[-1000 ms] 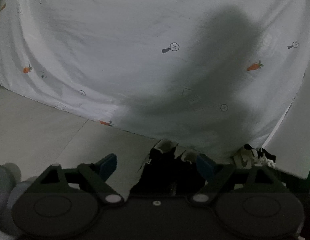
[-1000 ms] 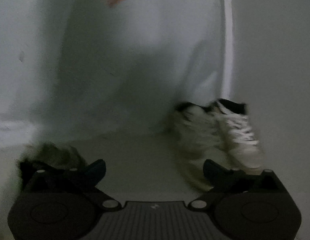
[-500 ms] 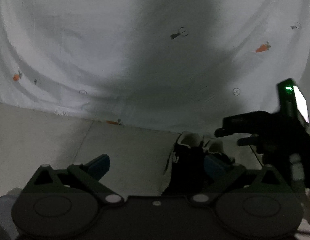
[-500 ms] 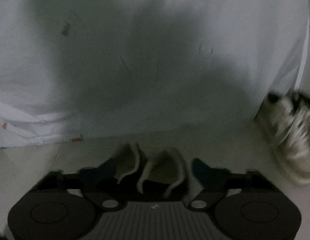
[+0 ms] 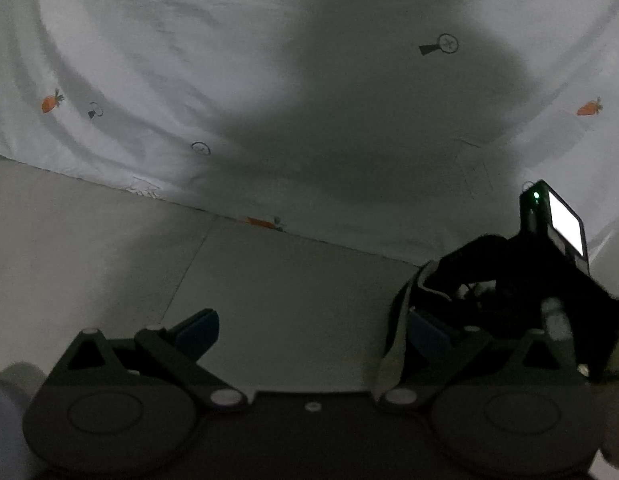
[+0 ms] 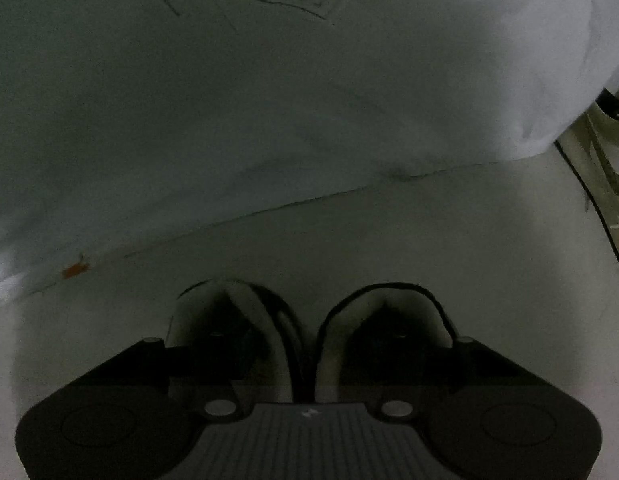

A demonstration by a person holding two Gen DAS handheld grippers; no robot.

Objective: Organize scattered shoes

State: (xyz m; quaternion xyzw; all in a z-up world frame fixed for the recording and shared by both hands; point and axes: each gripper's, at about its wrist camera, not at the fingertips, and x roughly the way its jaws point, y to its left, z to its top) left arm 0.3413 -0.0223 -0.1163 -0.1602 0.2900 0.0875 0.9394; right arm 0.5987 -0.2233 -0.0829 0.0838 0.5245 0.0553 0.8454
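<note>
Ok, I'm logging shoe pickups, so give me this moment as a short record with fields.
right tool: jaws closing, one finger inside each shoe of the dark pair, their inner walls between the fingers
left tool: open, nothing between its fingers
dark pair: side by side on the floor
light sneaker: far right edge, beside the sheet

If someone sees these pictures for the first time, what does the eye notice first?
In the right wrist view, two dark shoes stand side by side on the floor, the right tool closing with a finger in each. A white sheet with carrots hangs behind. In the left view, a lit screen glows at right.
</note>
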